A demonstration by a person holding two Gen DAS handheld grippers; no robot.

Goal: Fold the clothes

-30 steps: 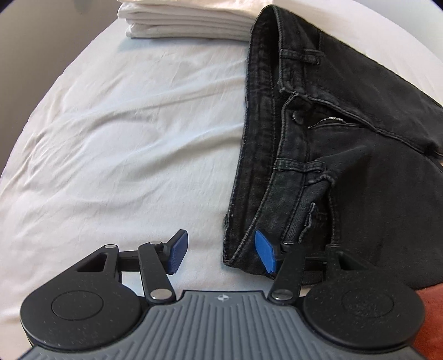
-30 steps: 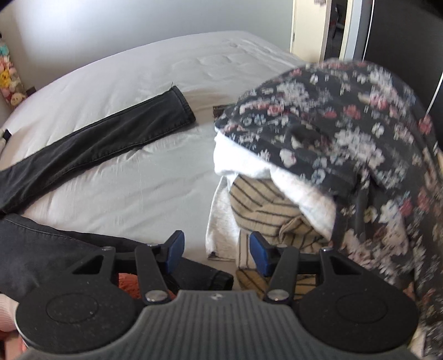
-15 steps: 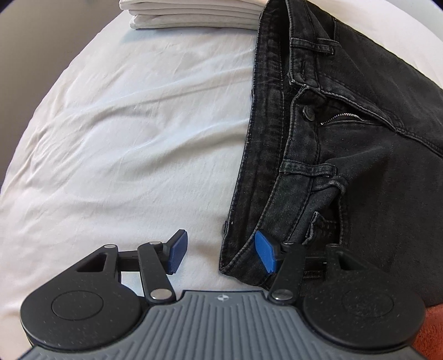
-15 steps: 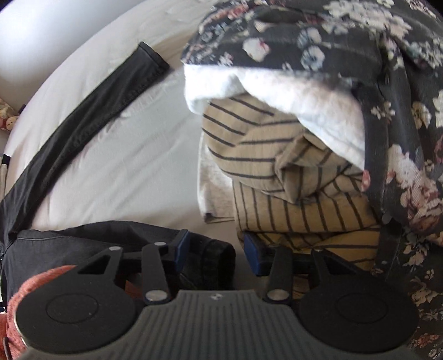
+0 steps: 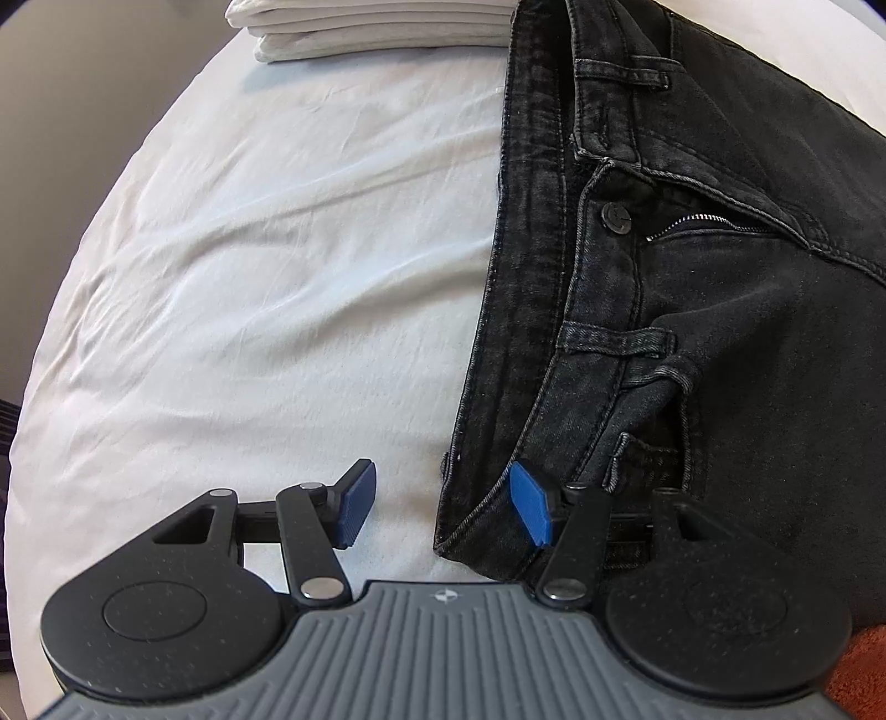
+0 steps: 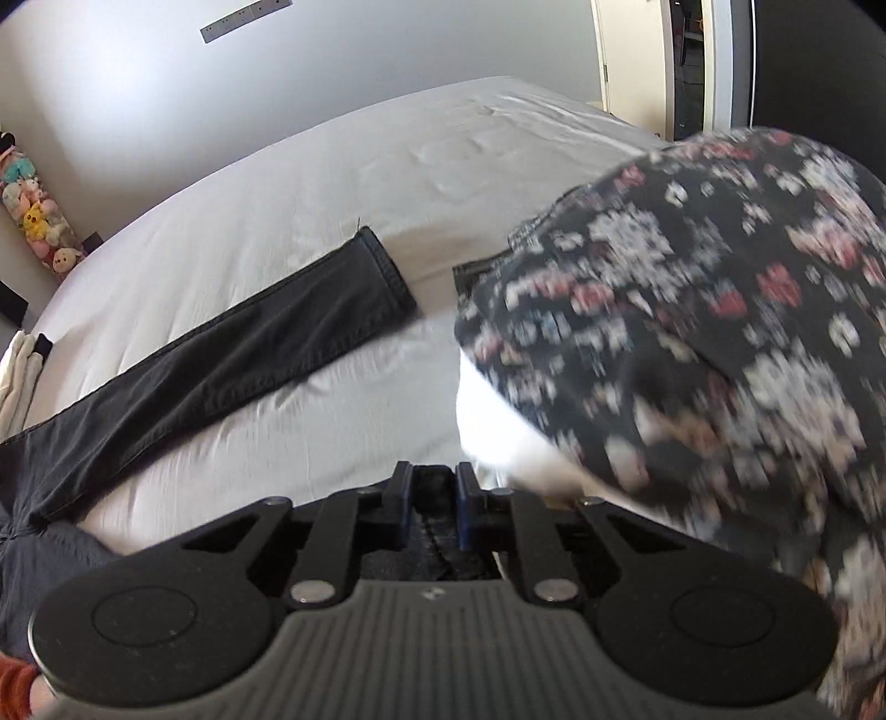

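Left wrist view
- Left gripper (image 5: 440, 501): fingers wide apart, nothing pinched; the blue pads hang over the bed, one over bare sheet, the other over the jeans' near corner.
- Jeans (image 5: 720, 310): one black pair, lying flat on the right half of the bed, waistband towards the middle, button (image 5: 616, 213) undone, zip partly open.
- Jeans' edge: the waistband runs top to bottom as a long dark line; its near corner sits between the two pads.
- Bed (image 5: 249, 249): white sheet, creased; the whole left half is open room.
- Stack (image 5: 376, 25): folded white cloth at the far edge, just beside the top of the waistband; several layers, too cropped to count.
- Containers: no basket or box in sight here.

Right wrist view
- Right gripper (image 6: 434, 512): fingers have just been closing and now stand narrow, pinching a fold of dark jeans cloth between the pads.
- Jeans leg (image 6: 238, 354): one leg stretches across the sheet, its hem ending near the middle of the bed.
- Pile (image 6: 692, 343): flowered dark cloth over something white, blurred, heaped on the right, close beside the gripper.
- Open room: bare sheet beyond the leg, up to the far edge of the bed.
- Plush toys (image 6: 33, 216): a column of them at the left wall, too small to count.
- Sleeve (image 6: 16, 684): rust-coloured, at the lower left corner.
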